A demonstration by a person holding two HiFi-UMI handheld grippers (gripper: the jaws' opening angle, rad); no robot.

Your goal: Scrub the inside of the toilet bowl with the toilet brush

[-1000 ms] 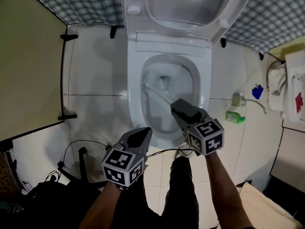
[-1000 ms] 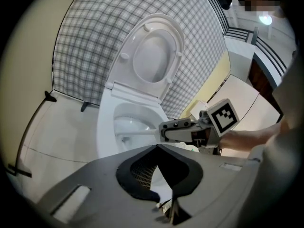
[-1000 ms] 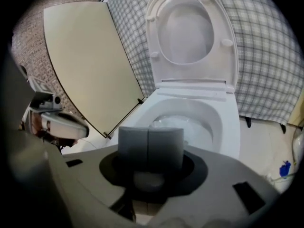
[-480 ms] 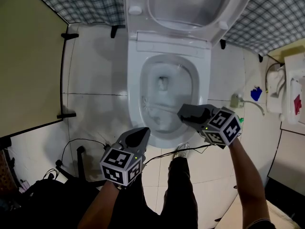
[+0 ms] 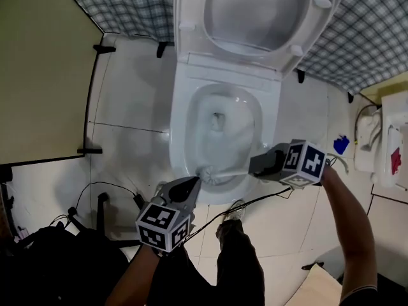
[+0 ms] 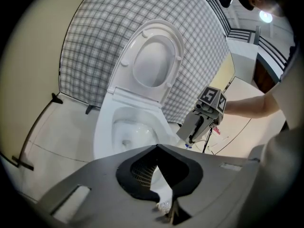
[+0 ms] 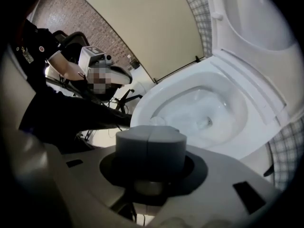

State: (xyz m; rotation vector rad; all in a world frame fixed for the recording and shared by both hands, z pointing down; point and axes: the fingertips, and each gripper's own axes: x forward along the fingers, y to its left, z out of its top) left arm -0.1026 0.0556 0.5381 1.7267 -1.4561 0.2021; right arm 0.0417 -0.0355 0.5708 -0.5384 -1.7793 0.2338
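Observation:
The white toilet bowl (image 5: 191,123) stands with its seat and lid (image 5: 255,11) raised. The toilet brush (image 5: 210,174) lies low across the bowl's near part, bristle head at the front left inside wall, thin handle running right. My right gripper (image 5: 264,164) is shut on the handle's thick grey end (image 7: 151,148), beside the bowl's right front rim. My left gripper (image 5: 188,187) hangs just in front of the bowl with its jaws together and nothing in them. The left gripper view shows the bowl (image 6: 126,129) and the right gripper (image 6: 202,120).
A beige partition (image 5: 44,75) walls off the left. Black cables (image 5: 108,196) and a dark bag (image 5: 51,260) lie on the floor at left. A blue item (image 5: 341,144) and a white fixture (image 5: 376,145) sit at right. The person's leg and shoe (image 5: 233,212) are below the bowl.
The right gripper swung out to the right of the bowl. The brush head swept from the bowl's far left wall down to its near front. The left gripper barely moved.

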